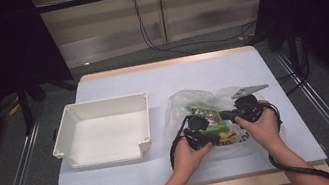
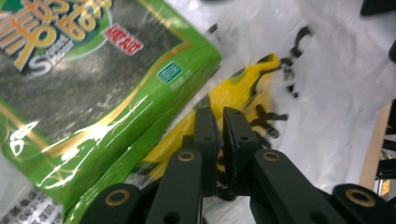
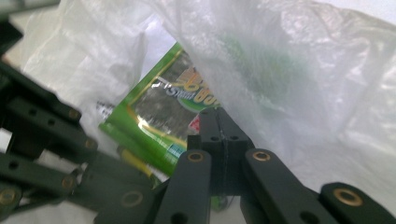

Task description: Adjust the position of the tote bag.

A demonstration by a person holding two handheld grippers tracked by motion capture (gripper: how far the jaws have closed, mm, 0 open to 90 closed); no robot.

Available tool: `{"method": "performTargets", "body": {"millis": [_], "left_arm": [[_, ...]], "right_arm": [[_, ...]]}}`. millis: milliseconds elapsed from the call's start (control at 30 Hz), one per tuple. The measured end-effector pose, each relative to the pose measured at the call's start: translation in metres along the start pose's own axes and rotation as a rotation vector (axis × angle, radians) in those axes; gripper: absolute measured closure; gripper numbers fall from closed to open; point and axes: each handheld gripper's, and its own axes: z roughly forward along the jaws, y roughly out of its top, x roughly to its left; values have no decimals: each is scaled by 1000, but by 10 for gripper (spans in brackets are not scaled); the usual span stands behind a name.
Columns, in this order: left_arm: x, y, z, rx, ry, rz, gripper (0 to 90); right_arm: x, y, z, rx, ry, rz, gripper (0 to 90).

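On the left of the counter (image 1: 116, 179) sat an empty white tray (image 1: 103, 130), well apart from the work. To its right lay a clear plastic bag (image 1: 180, 107) with yellow and black print, its mouth toward the person, and a green snack packet (image 1: 207, 116) lay partly inside it. The left gripper (image 1: 198, 130) was at the bag's near edge, beside the packet; in the left gripper view its jaws stood almost closed with the printed film of the bag (image 2: 261, 93) pinched between them, and the packet (image 2: 93, 93) lay just to their left. The right gripper (image 1: 241, 110) was at the bag's right side; in the right gripper view its jaws were shut tight on a fold of the bag (image 3: 289, 93), with the packet (image 3: 163, 121) just beyond them.
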Motion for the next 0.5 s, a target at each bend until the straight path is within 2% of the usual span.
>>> {"method": "performTargets", "body": {"millis": [133, 200, 367, 433, 500], "left_arm": [[3, -3, 2, 19, -9, -13, 895], [4, -5, 2, 14, -14, -30, 900], [5, -3, 1, 47, -12, -4, 900], [4, -3, 1, 40, -16, -17, 900], [5, -4, 0, 46, -15, -3, 900]], "right_arm": [[-8, 6, 9, 11, -17, 15, 900], [-14, 8, 14, 15, -11, 35, 900], [-30, 11, 27, 16, -20, 94, 900], [-36, 12, 33, 20, -32, 114, 900], [-40, 14, 39, 21, -49, 117, 900]]}}
